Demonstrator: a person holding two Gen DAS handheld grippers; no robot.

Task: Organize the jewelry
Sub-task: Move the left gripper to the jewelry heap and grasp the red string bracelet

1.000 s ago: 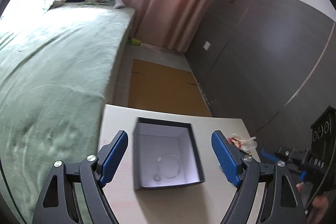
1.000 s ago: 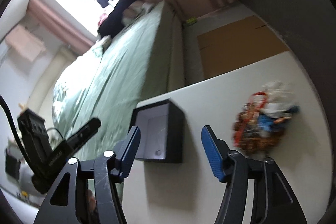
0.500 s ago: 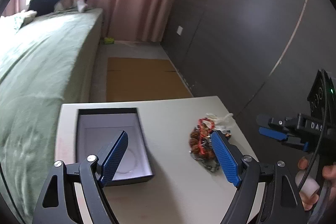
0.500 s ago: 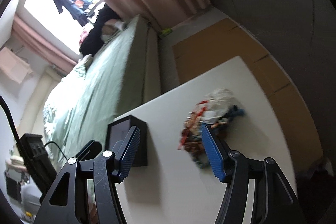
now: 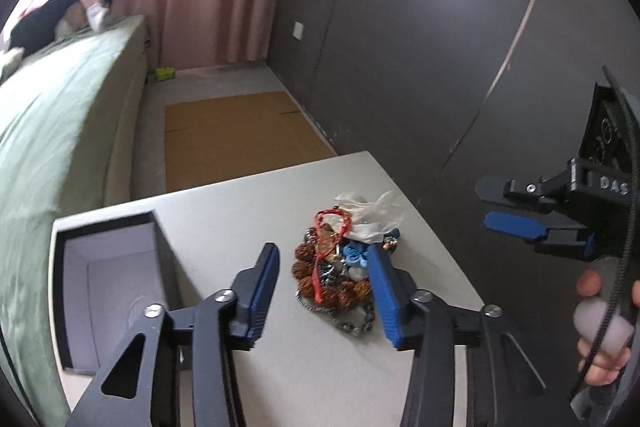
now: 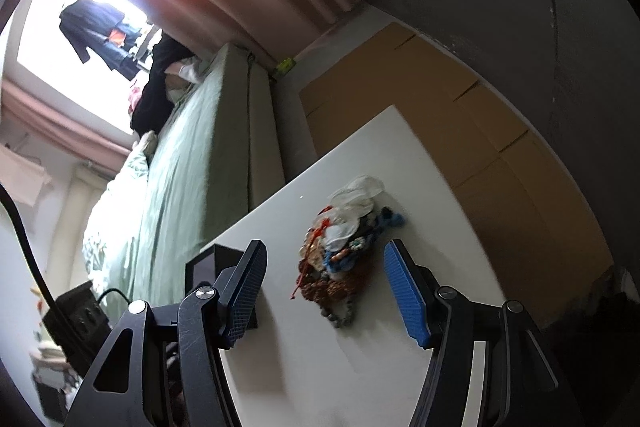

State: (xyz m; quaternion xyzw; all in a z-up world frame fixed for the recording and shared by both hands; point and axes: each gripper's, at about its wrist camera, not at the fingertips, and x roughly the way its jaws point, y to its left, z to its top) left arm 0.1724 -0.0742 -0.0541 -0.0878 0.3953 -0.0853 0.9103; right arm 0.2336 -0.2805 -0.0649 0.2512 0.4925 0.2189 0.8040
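Note:
A tangled pile of jewelry (image 5: 336,267), with brown bead strands, a red cord, blue pieces and a white bag, lies on the white table (image 5: 248,203). It also shows in the right wrist view (image 6: 340,255). An open black box (image 5: 108,267) with a white lining stands at the table's left; only its corner (image 6: 208,263) shows in the right wrist view. My left gripper (image 5: 324,291) is open, its fingers on either side of the pile. My right gripper (image 6: 324,291) is open and empty, just in front of the pile; it also shows at the right of the left wrist view (image 5: 516,215).
A bed with a green cover (image 5: 52,131) runs along the table's left side. Flat cardboard (image 5: 236,135) lies on the floor beyond the table. A dark wall (image 5: 440,47) stands to the right. The table's far and right edges are close to the pile.
My left gripper has swung right from over the box to the jewelry pile. My right gripper has also turned right, so the pile now sits between its fingers.

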